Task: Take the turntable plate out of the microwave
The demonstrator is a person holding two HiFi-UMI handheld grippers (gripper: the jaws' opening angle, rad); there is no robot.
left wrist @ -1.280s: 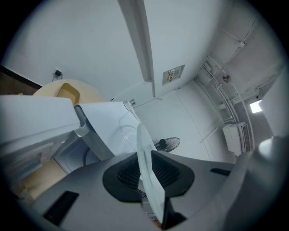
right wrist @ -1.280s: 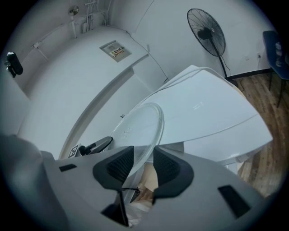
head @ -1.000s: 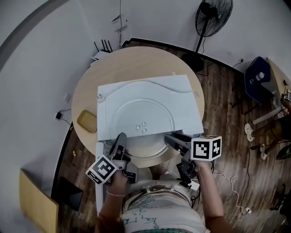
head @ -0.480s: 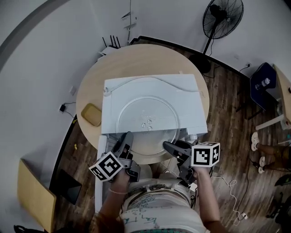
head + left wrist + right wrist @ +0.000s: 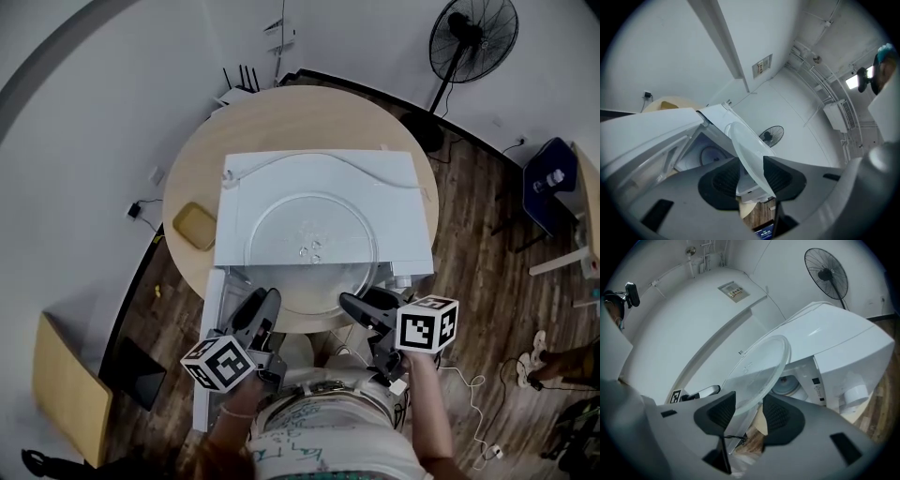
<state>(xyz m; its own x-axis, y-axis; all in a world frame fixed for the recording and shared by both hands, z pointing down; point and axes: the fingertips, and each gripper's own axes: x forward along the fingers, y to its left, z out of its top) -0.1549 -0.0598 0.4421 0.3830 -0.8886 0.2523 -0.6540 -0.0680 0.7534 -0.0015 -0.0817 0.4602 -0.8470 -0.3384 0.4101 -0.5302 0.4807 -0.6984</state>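
The glass turntable plate [image 5: 312, 246] is out and sits over the white top of the microwave [image 5: 246, 178] on the round counter [image 5: 309, 117], its near rim poking past the front edge toward the person. The left gripper [image 5: 265, 305] has that rim between its jaws, which have just been opening and now stand apart around it. The right gripper [image 5: 356, 305] is the same, jaws just widened and loose around the rim.

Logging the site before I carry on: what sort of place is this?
Probably an office or workshop room rather than a kitchen. The microwave sits on a round wooden table, not a counter, and a pedestal fan stands on the wood floor.
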